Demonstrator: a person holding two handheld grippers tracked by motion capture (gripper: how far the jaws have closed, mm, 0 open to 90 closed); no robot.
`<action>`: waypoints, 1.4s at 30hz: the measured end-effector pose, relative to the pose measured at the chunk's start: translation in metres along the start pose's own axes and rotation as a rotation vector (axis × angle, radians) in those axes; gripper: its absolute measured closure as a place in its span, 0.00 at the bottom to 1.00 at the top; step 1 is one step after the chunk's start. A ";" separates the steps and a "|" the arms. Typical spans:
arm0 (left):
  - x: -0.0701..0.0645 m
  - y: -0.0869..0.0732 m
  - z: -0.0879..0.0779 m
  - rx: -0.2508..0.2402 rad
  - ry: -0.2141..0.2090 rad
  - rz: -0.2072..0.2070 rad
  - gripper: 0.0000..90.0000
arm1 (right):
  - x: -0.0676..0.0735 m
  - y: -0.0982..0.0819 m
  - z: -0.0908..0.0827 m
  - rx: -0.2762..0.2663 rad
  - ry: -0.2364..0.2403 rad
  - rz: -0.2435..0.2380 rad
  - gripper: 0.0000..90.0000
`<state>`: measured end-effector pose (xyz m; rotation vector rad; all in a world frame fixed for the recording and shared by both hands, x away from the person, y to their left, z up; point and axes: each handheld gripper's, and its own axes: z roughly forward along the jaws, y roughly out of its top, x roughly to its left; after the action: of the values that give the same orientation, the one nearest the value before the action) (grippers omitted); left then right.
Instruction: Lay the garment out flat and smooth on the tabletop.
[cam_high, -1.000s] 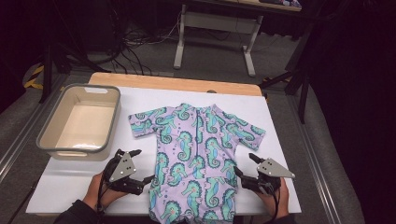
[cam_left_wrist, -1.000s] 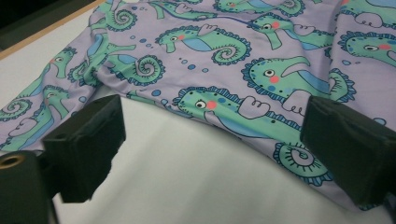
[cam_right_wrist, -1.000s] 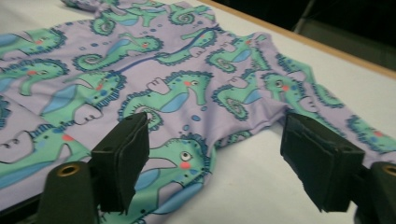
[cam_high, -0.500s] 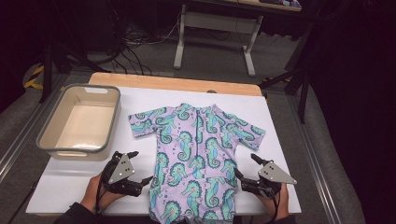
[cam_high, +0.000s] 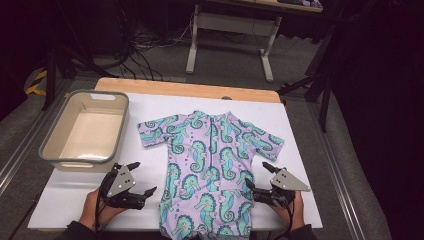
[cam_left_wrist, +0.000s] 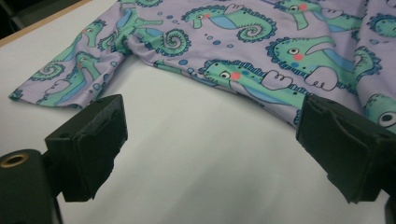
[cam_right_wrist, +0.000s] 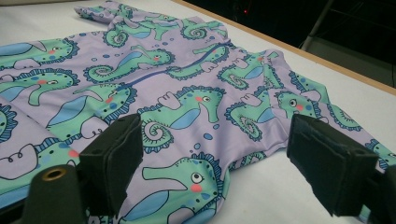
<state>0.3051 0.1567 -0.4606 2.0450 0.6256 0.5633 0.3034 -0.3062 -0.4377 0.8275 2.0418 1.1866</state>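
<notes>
well, from the high view there is one lilac short-sleeved baby swimsuit printed with green seahorses (cam_high: 210, 170), spread flat on one white table top (cam_high: 305, 130) with its neck toward the far edge and its legs reaching the near edge. one grey rectangular plastic tub (cam_high: 85, 131), nothing inside it, stands on the table's far left part, well apart from the garment. two hand-held grippers lie low at the near edge, one on each side of the swimsuit. the left gripper (cam_high: 142, 180) sits just beside the garment's left edge, its jaws spread wide with nothing between them — a hand (cam_high: 97, 210) holds it from below. the right gripper (cam_high: 257, 177) is at the garment's right edge, its jaws equally wide and holding nothing, with the other hand (cam_high: 292, 212) behind it. two dark metal desk legs stand on the floor past the table.

in the left gripper view the two black jaws stand far apart over bare white table; the swimsuit (cam_left_wrist: 243, 51) lies ahead, one sleeve stretching off to the left, and the right-hand jaw is at the fabric's hem.

in the right gripper view the jaws are again wide and grip nothing — the swimsuit (cam_right_wrist: 154, 79) runs beneath and beyond them, its blue zip line running up the middle, with white table on the right.
</notes>
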 end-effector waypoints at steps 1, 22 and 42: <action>0.001 -0.001 -0.001 0.000 -0.002 -0.003 0.11 | 0.000 0.000 0.000 0.004 -0.002 0.005 0.21; 0.005 -0.007 -0.010 -0.008 -0.010 -0.030 0.09 | -0.003 0.001 0.011 0.015 0.018 0.006 0.19; 0.005 -0.006 -0.007 0.010 -0.004 -0.010 0.07 | -0.007 0.003 0.006 -0.027 0.024 0.047 0.05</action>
<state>0.3034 0.1665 -0.4613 2.0506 0.6369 0.5519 0.3124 -0.3073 -0.4360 0.8562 2.0315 1.2530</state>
